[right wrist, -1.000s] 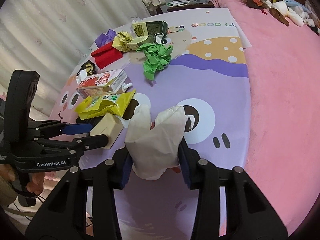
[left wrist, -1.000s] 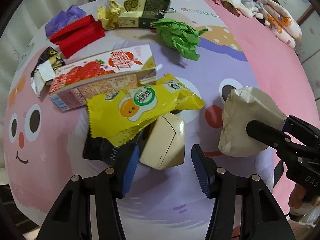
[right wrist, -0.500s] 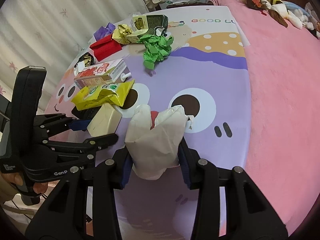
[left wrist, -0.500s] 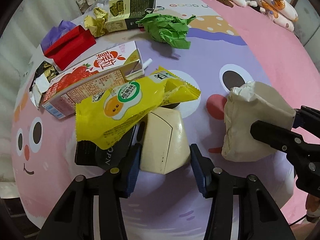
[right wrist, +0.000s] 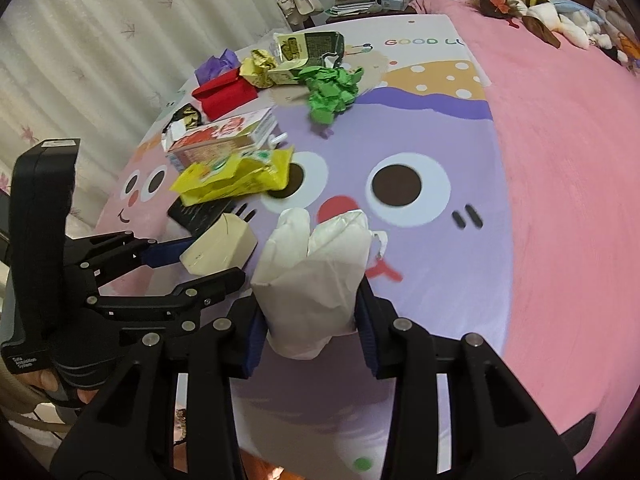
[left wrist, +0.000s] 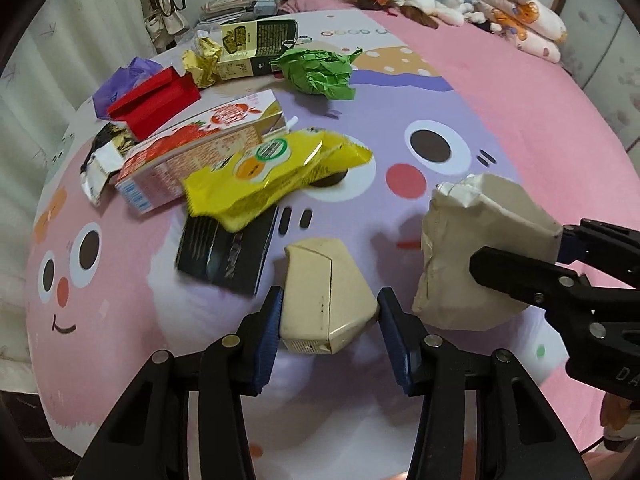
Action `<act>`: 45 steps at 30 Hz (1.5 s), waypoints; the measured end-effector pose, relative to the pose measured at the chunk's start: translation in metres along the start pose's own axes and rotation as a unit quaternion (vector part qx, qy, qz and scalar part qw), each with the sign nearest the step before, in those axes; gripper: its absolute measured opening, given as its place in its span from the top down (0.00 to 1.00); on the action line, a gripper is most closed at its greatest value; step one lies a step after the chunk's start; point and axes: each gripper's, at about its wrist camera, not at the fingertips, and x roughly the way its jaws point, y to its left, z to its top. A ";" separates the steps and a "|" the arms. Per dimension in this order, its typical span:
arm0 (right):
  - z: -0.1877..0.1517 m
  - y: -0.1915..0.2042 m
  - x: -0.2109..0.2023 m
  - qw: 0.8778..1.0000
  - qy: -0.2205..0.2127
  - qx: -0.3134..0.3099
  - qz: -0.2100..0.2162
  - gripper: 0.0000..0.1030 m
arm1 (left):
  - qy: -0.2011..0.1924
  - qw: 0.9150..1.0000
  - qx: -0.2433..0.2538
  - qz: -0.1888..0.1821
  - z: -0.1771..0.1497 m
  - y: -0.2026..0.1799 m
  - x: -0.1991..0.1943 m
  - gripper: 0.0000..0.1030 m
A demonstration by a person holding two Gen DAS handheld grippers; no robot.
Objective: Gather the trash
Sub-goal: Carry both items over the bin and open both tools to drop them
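My left gripper (left wrist: pixel 330 330) is shut on a cream box (left wrist: pixel 326 300) and holds it just above the bed near its front edge; the box also shows in the right wrist view (right wrist: pixel 218 246). My right gripper (right wrist: pixel 310 322) is shut on a crumpled beige paper bag (right wrist: pixel 316 272), which also shows at the right of the left wrist view (left wrist: pixel 476 252). On the bed lie a yellow snack wrapper (left wrist: pixel 272 176), a black packet (left wrist: pixel 228 252), a strawberry milk carton (left wrist: pixel 196 152), a red box (left wrist: pixel 156 102) and a green crumpled paper (left wrist: pixel 320 72).
Further back lie a dark green carton (left wrist: pixel 256 46), a gold foil wrapper (left wrist: pixel 202 60), a purple wrapper (left wrist: pixel 124 84) and a black-and-white wrapper (left wrist: pixel 102 160). Plush toys (left wrist: pixel 420 0) sit at the bed's far end. A curtain (right wrist: pixel 80 60) hangs at the left.
My left gripper has closed on the cream box and pulled it back from under the yellow wrapper, uncovering the black packet. The right gripper still holds the paper bag.
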 end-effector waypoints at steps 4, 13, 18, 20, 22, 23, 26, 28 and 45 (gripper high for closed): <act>-0.018 0.020 -0.008 1.000 -0.009 0.014 -0.010 0.66 | -0.008 1.000 0.003 -0.011 -0.025 0.009 -0.016 0.55; -0.070 0.080 -0.022 0.999 -0.027 0.036 -0.026 0.67 | -0.041 0.999 0.008 -0.028 -0.101 0.043 -0.065 0.55; -0.095 0.119 -0.032 0.998 -0.037 0.040 -0.027 0.67 | -0.058 0.997 0.004 -0.054 -0.140 0.068 -0.092 0.55; -0.108 0.136 -0.036 0.998 -0.039 0.040 -0.028 0.67 | -0.062 0.996 0.012 -0.063 -0.157 0.076 -0.104 0.55; -0.122 0.150 -0.040 0.998 -0.042 0.045 -0.028 0.67 | -0.063 0.995 0.022 -0.071 -0.175 0.081 -0.114 0.55; -0.133 0.160 -0.040 0.997 -0.043 0.049 -0.029 0.67 | -0.063 0.995 0.024 -0.075 -0.181 0.080 -0.116 0.55; -0.160 0.180 -0.039 0.997 -0.037 0.061 -0.033 0.67 | -0.057 0.994 0.037 -0.088 -0.211 0.082 -0.127 0.55; -0.177 0.189 -0.035 0.996 -0.031 0.070 -0.036 0.67 | -0.047 0.993 0.048 -0.093 -0.230 0.081 -0.129 0.55; -0.322 0.153 0.115 0.983 0.108 0.118 -0.087 0.67 | 0.124 0.989 0.032 -0.081 -0.355 0.066 0.068 0.55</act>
